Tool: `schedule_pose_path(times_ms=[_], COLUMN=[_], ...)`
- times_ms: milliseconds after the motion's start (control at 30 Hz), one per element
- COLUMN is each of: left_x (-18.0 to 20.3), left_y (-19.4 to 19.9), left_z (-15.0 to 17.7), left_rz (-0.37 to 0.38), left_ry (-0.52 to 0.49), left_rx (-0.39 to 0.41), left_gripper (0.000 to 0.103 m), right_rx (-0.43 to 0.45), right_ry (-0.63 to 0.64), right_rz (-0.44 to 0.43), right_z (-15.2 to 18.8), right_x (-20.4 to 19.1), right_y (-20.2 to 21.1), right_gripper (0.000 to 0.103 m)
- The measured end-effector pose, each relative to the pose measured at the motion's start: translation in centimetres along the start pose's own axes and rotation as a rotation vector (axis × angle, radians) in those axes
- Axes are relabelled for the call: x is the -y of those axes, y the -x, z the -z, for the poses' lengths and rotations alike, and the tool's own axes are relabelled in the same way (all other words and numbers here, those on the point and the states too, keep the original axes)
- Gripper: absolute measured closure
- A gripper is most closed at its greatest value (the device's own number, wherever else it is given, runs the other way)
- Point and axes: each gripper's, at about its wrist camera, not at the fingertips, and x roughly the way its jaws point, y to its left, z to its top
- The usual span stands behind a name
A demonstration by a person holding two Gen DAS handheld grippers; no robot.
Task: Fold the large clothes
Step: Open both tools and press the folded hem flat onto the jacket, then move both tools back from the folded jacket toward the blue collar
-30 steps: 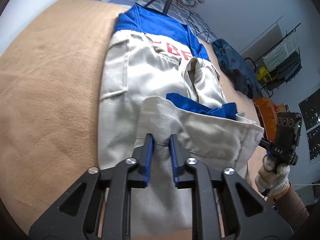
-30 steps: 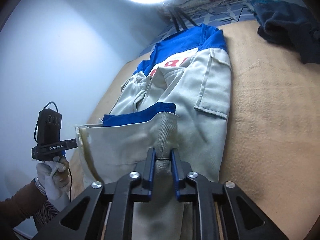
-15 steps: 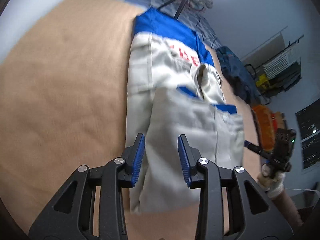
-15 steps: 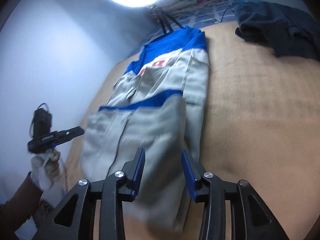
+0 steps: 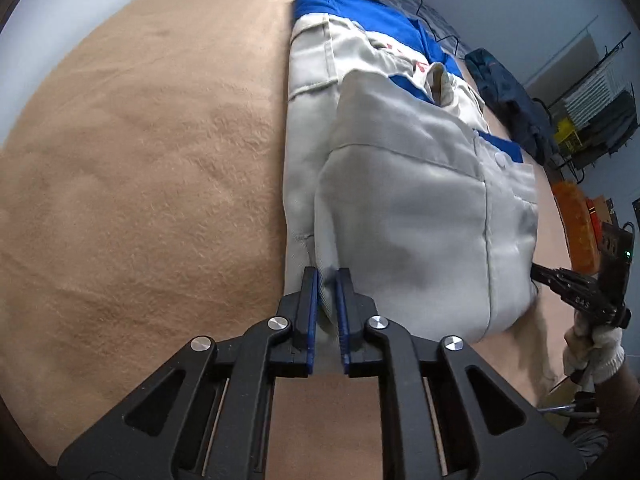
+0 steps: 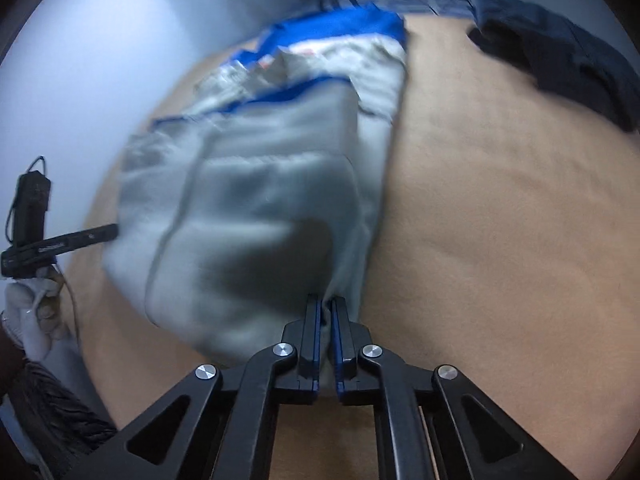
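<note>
Left wrist view: the left gripper (image 5: 327,310), its jaws just closed, pinches the near fold of the grey-and-blue garment (image 5: 408,200) on the tan blanket (image 5: 140,180), seemingly to carry it over for another fold. Right wrist view, blurred: the right gripper (image 6: 327,334), also just closed, clamps the same edge at its other corner; the garment's long axis runs away from both, blue end farthest.

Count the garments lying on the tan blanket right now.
2: the grey-and-blue garment, folded along the blanket's middle and pinched at its near edge by both grippers, and a dark blue garment heaped far right. Others may be out of view.
</note>
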Motion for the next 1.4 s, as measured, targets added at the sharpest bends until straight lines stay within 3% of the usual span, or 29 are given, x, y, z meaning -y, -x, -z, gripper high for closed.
schedule_pose_path(times_ms=[67,133,300,367,533,667,767,833,933,1067,1200,1400], left_x=[0.5,1.1,2.7,3.5,3.9,3.3,2.1,0.8,1.0,0.7,0.9,2.5], left_y=[1.6,3.4,3.9,3.0,-0.6,-3.9,-5.2,-5.7,-5.4,-2.5,3.7,14.1], left_z=[-0.2,-0.4,-1.8,-2.3,-5.2,-6.2,-6.1,-6.0,-6.1,-6.4,-6.6,-6.2], left_rz=[-0.047,-0.059,-0.032,-0.034,-0.101,-0.123,-0.108,-0.047,-0.045,-0.029,0.001,0.023], left_ry=[-0.053,-0.098,-0.152,-0.169,-0.195,-0.213,-0.178,-0.143,-0.161,-0.09,-0.073,-0.114], left_rx=[0.055,0.117,0.163,0.161,0.153,0.095,0.079,0.077,0.076,0.096,0.192,0.316], left_gripper=[0.092,0.092,0.091,0.091,0.091,0.077,0.062,0.06,0.06,0.06,0.06,0.06], right_rx=[-0.001,0.04,0.274,0.31,0.293,0.217,0.18,0.203,0.189,0.169,0.236,0.37], right_ry=[0.027,0.042,0.132,0.143,0.218,0.194,0.134,0.132,0.126,0.094,0.107,0.09], right_rz=[0.02,0.043,0.053,0.04,0.103,0.212,0.194,0.205,0.208,0.241,0.252,0.252], right_z=[-0.1,-0.2,-1.1,-2.4,-5.9,-7.3,-7.1,-6.4,-6.6,-7.2,-6.0,-4.3], right_x=[-0.6,-0.8,-2.9,-3.8,-6.2,-5.6,-3.9,-3.8,-3.8,-4.7,-6.7,-9.7], right_y=[0.9,2.6,6.7,6.5,3.3,-1.1,-3.3,-3.6,-3.6,-1.7,3.2,12.2], right_gripper=[0.096,0.076,0.074,0.074,0.074,0.077,0.079,0.079,0.079,0.076,0.062,0.049])
